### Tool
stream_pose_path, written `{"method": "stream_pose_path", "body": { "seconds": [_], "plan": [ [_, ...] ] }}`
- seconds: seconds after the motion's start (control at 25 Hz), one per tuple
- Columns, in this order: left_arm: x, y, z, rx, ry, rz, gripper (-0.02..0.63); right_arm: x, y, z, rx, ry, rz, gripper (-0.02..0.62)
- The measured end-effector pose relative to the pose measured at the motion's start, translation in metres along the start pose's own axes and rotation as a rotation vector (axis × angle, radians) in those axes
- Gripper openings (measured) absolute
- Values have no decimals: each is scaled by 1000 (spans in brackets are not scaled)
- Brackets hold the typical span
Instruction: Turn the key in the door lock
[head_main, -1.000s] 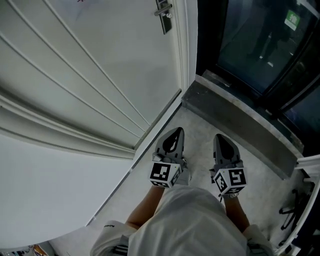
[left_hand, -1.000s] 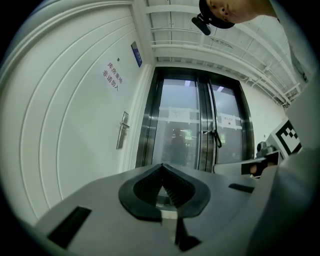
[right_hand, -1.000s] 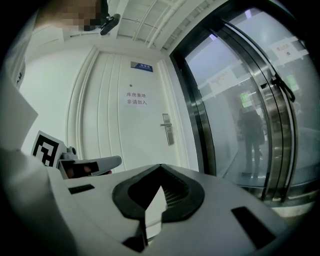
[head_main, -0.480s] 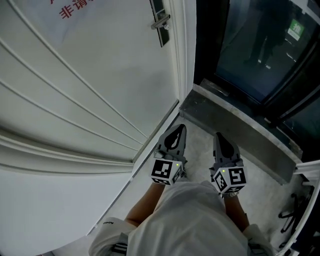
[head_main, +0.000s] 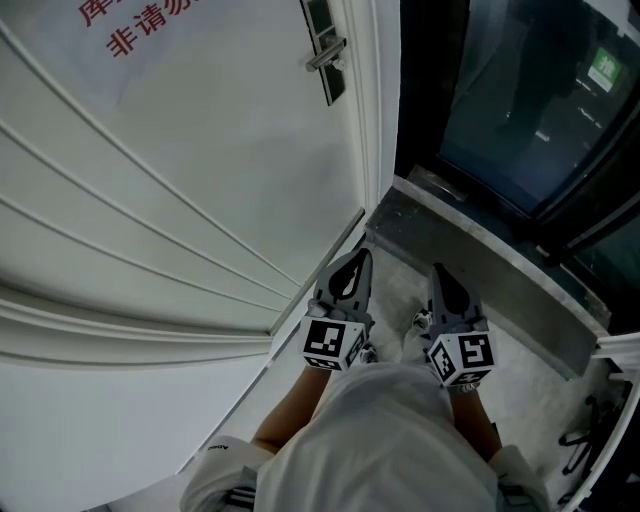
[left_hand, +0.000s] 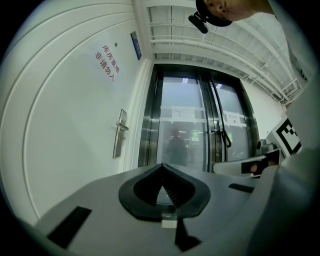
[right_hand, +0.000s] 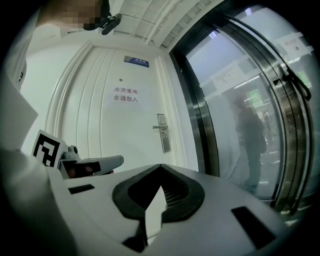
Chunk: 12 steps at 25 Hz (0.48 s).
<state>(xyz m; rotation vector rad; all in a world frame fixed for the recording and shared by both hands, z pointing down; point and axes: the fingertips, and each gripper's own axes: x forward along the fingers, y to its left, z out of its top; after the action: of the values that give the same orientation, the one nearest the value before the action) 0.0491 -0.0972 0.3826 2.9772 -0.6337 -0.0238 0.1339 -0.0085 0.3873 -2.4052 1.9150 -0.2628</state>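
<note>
The door lock (head_main: 327, 52) is sitting at about 12 o'clock in the head view, a narrow plate with a lever handle near the right edge of the white panelled door (head_main: 190, 210). It is well apart from both grippers, and whether a key is sitting in it is too small to tell. The left gripper (head_main: 354, 262) and the right gripper (head_main: 441, 272) are hanging side by side at about 6 o'clock, each with its marker cube (head_main: 330, 345) facing up, both pointing toward the door and the grey stone sill (head_main: 480, 265) that is running off toward 4 o'clock. In the left gripper view the jaws of the left gripper (left_hand: 161, 167) are meeting at their tips with nothing between them, and the lock (left_hand: 120, 140) is showing at 9 o'clock. In the right gripper view the right gripper (right_hand: 160, 169) is likewise closed and empty, with the lock (right_hand: 162, 132) standing at 12 o'clock straight above its tips. Red lettering (right_hand: 126, 94) is showing on the door at 11 o'clock from the lock, with a blue plate (right_hand: 136, 61) higher up. Dark glass doors (head_main: 520, 90) are filling the 1 to 2 o'clock part of the head view—a person (right_hand: 250, 135) is standing behind the glass.
</note>
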Motion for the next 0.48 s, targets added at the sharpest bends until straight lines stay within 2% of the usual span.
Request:
{"method": "stream_pose_path", "body": {
  "seconds": [0.48],
  "plan": [
    [38, 47, 0, 1, 2, 155, 9, 77, -16, 6, -15, 38, 139, 1]
  ]
}}
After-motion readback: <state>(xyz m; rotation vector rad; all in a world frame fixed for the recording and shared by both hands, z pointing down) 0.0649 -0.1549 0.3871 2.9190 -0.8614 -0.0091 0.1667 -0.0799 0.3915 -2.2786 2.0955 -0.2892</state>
